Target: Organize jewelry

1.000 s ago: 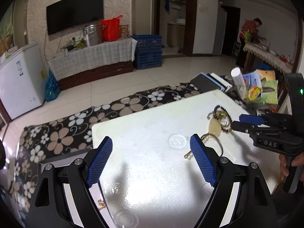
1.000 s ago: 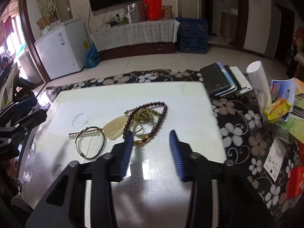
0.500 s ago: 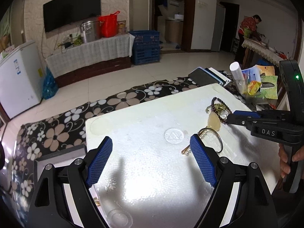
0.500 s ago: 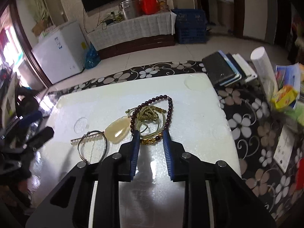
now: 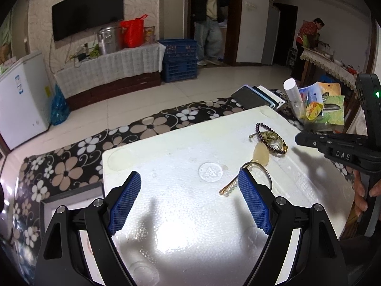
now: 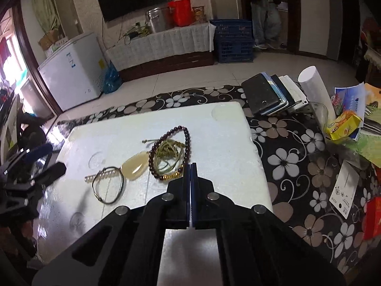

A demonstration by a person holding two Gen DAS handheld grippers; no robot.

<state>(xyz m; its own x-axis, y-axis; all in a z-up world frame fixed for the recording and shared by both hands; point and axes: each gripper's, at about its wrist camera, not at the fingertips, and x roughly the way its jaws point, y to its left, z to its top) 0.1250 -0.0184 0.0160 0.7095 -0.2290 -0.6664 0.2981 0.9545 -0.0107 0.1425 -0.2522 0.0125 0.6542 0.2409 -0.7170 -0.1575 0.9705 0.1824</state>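
Note:
A pile of jewelry lies on a white foam board (image 6: 119, 128): a dark bead bracelet (image 6: 188, 135), an olive cord with gold beads (image 6: 170, 152), a pale yellow stone pendant (image 6: 135, 166), a thin bangle (image 6: 108, 188) and a pearl clip (image 6: 100, 176). My right gripper (image 6: 191, 166) is shut, its tips at the near edge of the bead bracelet; whether it pinches a bead or cord I cannot tell. My left gripper (image 5: 188, 188) is open and empty above the board, with the bangle (image 5: 258, 166) and pearl clip (image 5: 228, 188) by its right finger.
The board lies on a black floral cloth (image 6: 285, 157). A stack of phones (image 6: 269, 95), a white roll (image 6: 312, 83), packets and papers (image 6: 345, 124) lie to the right. A grey tray (image 5: 71, 193) sits at the board's left edge.
My right gripper has closed from open to shut and moved forward to the bead bracelet's near edge. My left gripper stayed open and drifted slightly.

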